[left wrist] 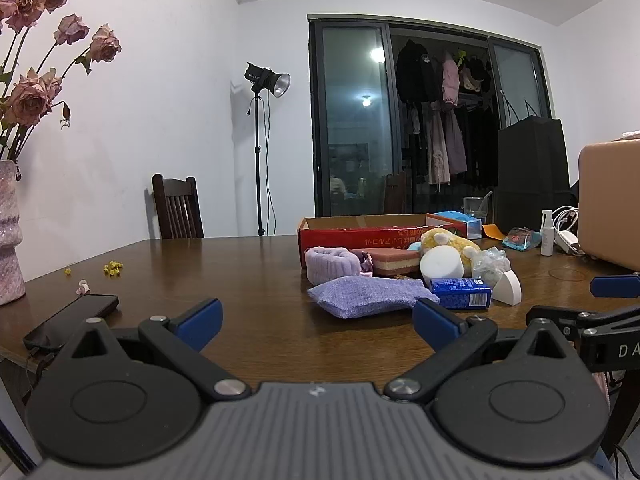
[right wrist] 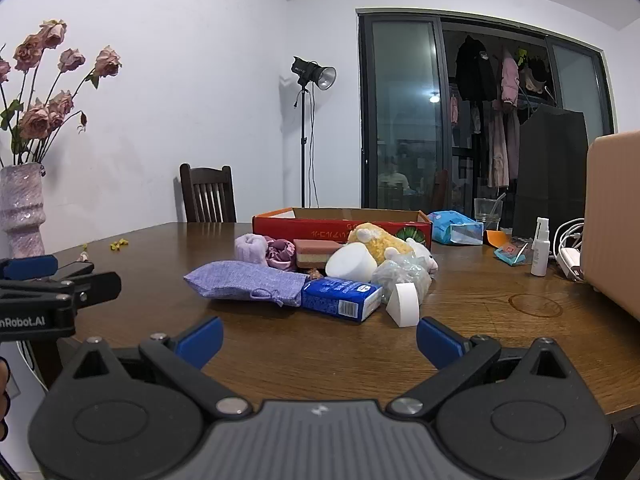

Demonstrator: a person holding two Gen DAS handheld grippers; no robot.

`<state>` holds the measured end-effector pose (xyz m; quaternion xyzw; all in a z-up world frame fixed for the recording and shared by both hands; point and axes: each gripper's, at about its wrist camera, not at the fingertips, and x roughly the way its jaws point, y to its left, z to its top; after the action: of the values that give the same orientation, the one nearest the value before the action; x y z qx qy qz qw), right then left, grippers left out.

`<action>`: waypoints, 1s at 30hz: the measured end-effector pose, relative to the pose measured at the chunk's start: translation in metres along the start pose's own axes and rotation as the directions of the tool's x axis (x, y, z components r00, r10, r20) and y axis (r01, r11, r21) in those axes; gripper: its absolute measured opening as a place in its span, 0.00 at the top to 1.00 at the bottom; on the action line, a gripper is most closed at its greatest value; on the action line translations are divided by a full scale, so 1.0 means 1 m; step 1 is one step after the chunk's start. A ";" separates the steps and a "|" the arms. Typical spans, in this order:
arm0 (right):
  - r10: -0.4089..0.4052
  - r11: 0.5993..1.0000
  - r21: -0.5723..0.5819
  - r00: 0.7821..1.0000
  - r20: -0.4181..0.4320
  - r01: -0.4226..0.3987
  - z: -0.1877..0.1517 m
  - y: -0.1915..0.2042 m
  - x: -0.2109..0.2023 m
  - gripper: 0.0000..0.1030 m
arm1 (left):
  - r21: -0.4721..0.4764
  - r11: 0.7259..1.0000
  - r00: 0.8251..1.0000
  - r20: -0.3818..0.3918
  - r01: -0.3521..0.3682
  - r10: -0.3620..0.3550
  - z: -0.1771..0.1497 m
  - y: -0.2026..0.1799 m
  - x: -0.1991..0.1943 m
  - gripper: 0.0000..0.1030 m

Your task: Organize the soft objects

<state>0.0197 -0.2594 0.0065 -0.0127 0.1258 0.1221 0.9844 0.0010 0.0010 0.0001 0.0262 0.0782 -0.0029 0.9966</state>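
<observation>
A pile of soft things lies mid-table in front of a red cardboard box [left wrist: 360, 236] [right wrist: 340, 227]: a purple fabric pouch [left wrist: 366, 294] [right wrist: 244, 282], a lilac fuzzy roll [left wrist: 330, 264] [right wrist: 251, 248], a pink layered sponge [left wrist: 394, 263] [right wrist: 318, 252], a yellow plush [left wrist: 450, 240] [right wrist: 380, 242], a white foam cylinder [left wrist: 442, 264] [right wrist: 352, 264], a blue tissue pack [left wrist: 460, 294] [right wrist: 340, 298], and a white wedge sponge [left wrist: 507, 287] [right wrist: 406, 304]. My left gripper [left wrist: 318, 320] is open and empty, short of the pouch. My right gripper [right wrist: 320, 338] is open and empty, short of the tissue pack.
A pink vase with dried roses [left wrist: 10, 236] [right wrist: 22, 208] stands at the far left, a black phone [left wrist: 72, 320] near the left edge. A spray bottle [right wrist: 540, 248], cables, a glass [right wrist: 488, 208] and a tan case [right wrist: 612, 216] sit at the right. A chair [right wrist: 208, 194] stands behind the table.
</observation>
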 end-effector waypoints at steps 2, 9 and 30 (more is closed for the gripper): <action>0.000 1.000 0.000 1.000 0.000 0.000 0.000 0.000 0.000 0.00 | -0.002 1.000 1.000 -0.002 0.000 0.000 0.000 0.000 0.000 0.00; 0.000 1.000 0.000 1.000 0.001 0.000 0.000 0.000 0.000 0.00 | -0.002 1.000 1.000 -0.002 0.000 0.000 0.000 0.000 -0.001 0.00; 0.004 1.000 -0.001 1.000 0.004 -0.004 0.000 0.001 0.000 0.00 | -0.003 1.000 1.000 0.000 -0.003 0.003 0.000 0.000 -0.001 0.00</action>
<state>0.0193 -0.2582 0.0061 -0.0127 0.1237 0.1241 0.9844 0.0002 0.0012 0.0002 0.0246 0.0781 -0.0012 0.9966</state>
